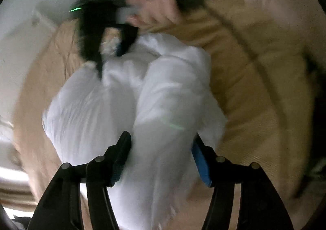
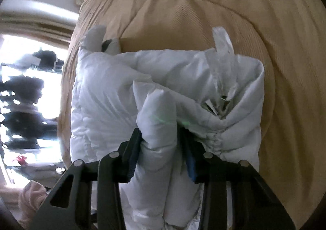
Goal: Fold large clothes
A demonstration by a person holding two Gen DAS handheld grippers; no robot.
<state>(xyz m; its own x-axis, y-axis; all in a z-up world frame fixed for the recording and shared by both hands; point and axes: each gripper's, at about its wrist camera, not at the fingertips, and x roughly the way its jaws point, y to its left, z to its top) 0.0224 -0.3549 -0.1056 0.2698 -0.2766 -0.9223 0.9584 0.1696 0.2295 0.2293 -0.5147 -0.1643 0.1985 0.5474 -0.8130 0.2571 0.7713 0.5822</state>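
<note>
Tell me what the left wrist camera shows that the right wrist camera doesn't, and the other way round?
Only the left wrist view shows the person's bare hand holding the right gripper, clamped on the far end of the white puffy jacket.

Only the right wrist view shows a bright window with dark blurred shapes, a pink cloth lower left, and the jacket's gathered cuff seam.

Both show the jacket pinched between that camera's own gripper fingers, left gripper and right gripper, over a tan bedspread.
</note>
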